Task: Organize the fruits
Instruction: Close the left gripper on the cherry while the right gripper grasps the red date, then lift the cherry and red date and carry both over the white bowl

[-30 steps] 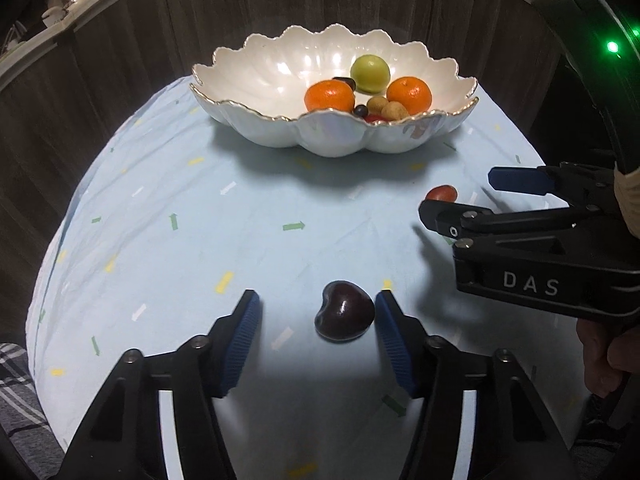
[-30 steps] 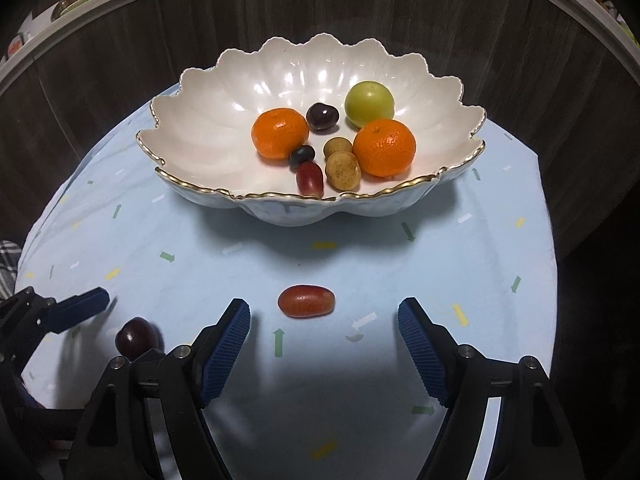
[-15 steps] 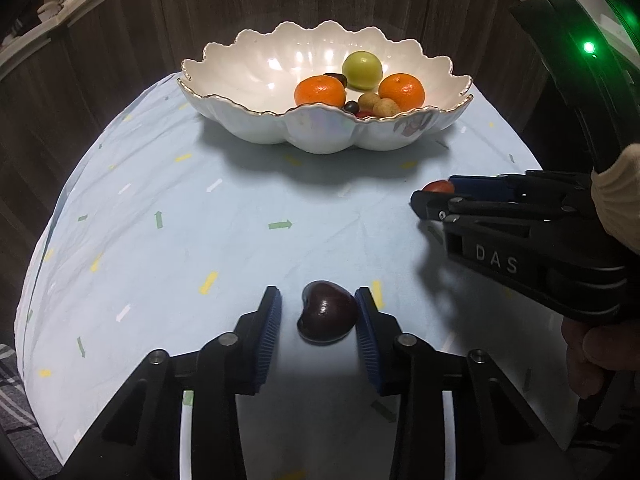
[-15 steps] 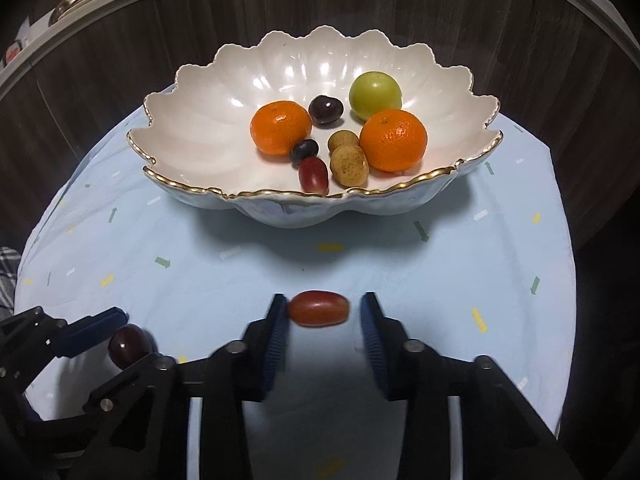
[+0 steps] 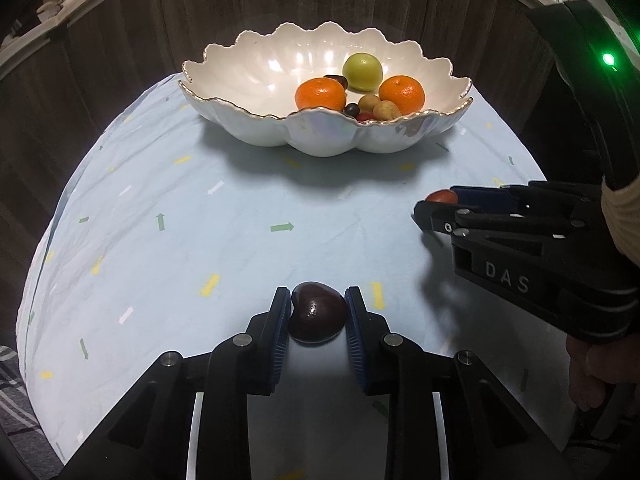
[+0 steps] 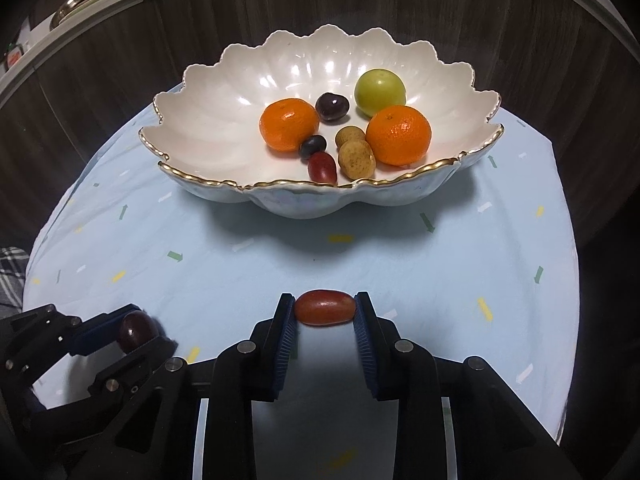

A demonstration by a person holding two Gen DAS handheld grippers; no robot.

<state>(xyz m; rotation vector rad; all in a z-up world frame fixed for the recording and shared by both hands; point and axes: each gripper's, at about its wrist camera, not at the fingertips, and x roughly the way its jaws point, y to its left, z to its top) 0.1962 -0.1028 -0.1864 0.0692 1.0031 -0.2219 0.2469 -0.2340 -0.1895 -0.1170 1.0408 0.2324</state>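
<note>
My left gripper (image 5: pixel 318 310) is shut on a dark purple cherry (image 5: pixel 318 316), held just above the light blue tablecloth (image 5: pixel 200 240). My right gripper (image 6: pixel 325 312) is shut on an oblong red grape tomato (image 6: pixel 325 307). A white scalloped bowl with a gold rim (image 6: pixel 200 136) stands at the far side of the table. It holds two oranges (image 6: pixel 289 124), a green fruit (image 6: pixel 380 92), a dark cherry, small brown fruits and a red tomato. The right gripper also shows in the left wrist view (image 5: pixel 444 204), and the left gripper in the right wrist view (image 6: pixel 136 332).
The round table drops off at its edges (image 6: pixel 568 320). A dark wood wall (image 5: pixel 120 60) stands behind the bowl. A plaid cloth (image 6: pixel 12 280) lies off the left edge.
Both grippers have shut: the left on the cherry, the right on the grape tomato. Both fruits now look lifted slightly off the cloth.
</note>
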